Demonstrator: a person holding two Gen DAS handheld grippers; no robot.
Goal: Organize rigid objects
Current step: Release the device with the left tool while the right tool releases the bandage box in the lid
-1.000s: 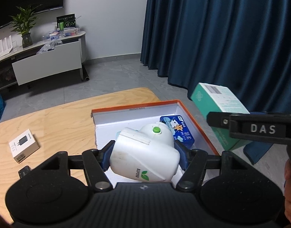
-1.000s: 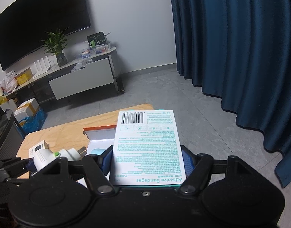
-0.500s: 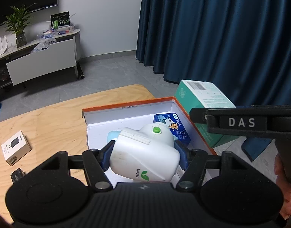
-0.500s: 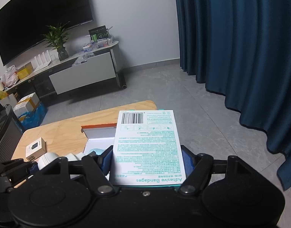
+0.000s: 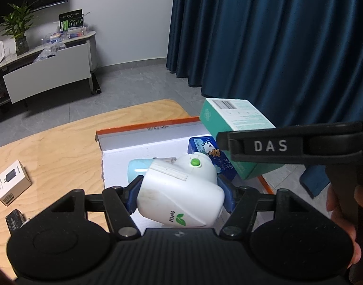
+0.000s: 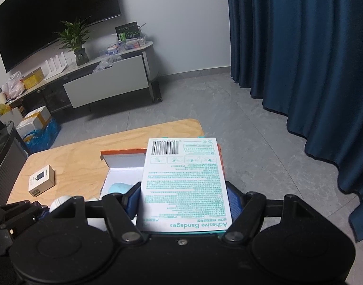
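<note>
My left gripper (image 5: 180, 196) is shut on a white plastic device (image 5: 179, 194) with a green button, held over the orange-rimmed white box (image 5: 143, 129). Inside the box lie a pale blue object (image 5: 136, 168) and a blue carton (image 5: 202, 146). My right gripper (image 6: 185, 205) is shut on a teal and white adhesive bandages box (image 6: 183, 180), held above the box's right side; that box also shows in the left wrist view (image 5: 236, 121). The orange-rimmed box shows in the right wrist view (image 6: 122, 155).
A small white charger box (image 5: 11, 185) and a dark small object (image 5: 14, 218) lie on the wooden table (image 5: 62, 142) at the left. Blue curtains (image 5: 276, 47) hang at the right. A TV cabinet (image 6: 105, 85) stands at the far wall.
The right gripper with the bandages box has moved left, over the orange-rimmed box. The left gripper still holds the white device over the box.
</note>
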